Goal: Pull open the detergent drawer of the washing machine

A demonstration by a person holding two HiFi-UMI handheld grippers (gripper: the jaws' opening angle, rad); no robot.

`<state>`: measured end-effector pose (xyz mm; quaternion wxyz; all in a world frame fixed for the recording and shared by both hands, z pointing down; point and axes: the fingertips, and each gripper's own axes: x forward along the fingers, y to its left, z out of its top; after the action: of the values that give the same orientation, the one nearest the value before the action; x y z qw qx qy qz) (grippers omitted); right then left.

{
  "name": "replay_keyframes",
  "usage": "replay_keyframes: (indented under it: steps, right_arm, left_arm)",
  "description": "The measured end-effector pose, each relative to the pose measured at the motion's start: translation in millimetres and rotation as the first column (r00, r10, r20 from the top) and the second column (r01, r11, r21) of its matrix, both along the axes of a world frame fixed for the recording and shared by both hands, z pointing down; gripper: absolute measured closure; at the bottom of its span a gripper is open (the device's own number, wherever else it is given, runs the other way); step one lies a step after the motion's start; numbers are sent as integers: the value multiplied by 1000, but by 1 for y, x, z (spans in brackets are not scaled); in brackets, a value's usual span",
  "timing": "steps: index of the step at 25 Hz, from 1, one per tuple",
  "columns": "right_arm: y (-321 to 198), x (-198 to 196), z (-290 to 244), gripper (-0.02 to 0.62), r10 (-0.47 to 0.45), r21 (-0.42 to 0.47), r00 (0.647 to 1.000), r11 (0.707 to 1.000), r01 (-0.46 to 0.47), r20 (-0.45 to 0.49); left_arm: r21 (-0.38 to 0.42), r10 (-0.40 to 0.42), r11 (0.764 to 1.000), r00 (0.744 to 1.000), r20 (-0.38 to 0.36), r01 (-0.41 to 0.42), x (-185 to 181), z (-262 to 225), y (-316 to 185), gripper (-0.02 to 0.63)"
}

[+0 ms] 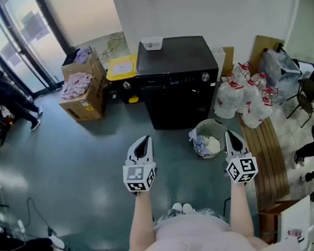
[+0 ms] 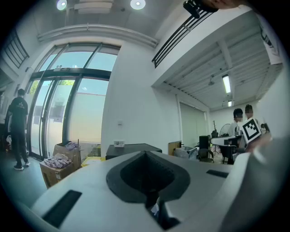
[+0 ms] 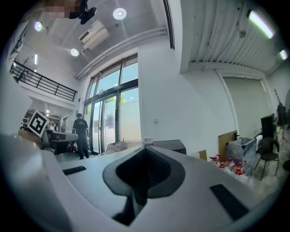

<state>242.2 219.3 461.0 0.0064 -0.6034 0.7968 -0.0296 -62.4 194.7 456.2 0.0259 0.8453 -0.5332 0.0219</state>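
Grey waste bin (image 1: 209,122) just beside black washing machine (image 1: 178,59).

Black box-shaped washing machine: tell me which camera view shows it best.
The head view: the black washing machine shows its whole top and front panel. The left and right gripper views catch only its dark top edge, the rest cut off.

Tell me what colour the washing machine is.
The washing machine is black. It shows best in the head view.
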Motion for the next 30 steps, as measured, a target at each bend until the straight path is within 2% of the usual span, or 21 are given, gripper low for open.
replay_keyframes:
  steps: [16, 25, 30]
  right_arm:
    - [2, 1, -2, 581, -9, 4, 1000, 1000, 9, -5]
    - [5, -5, 2, 580, -23, -13, 1000, 1000, 24, 6]
    - [8, -12, 8, 580, -43, -37, 999, 998, 43, 6]
  left_arm:
    - [-3, 5, 1000, 1000, -8, -5, 7, 3, 1, 581]
    - [-24, -5, 1000, 999, -33, 4, 3, 8, 5, 580]
    - [-40, 37, 998, 996, -78, -40, 10, 14, 9, 580]
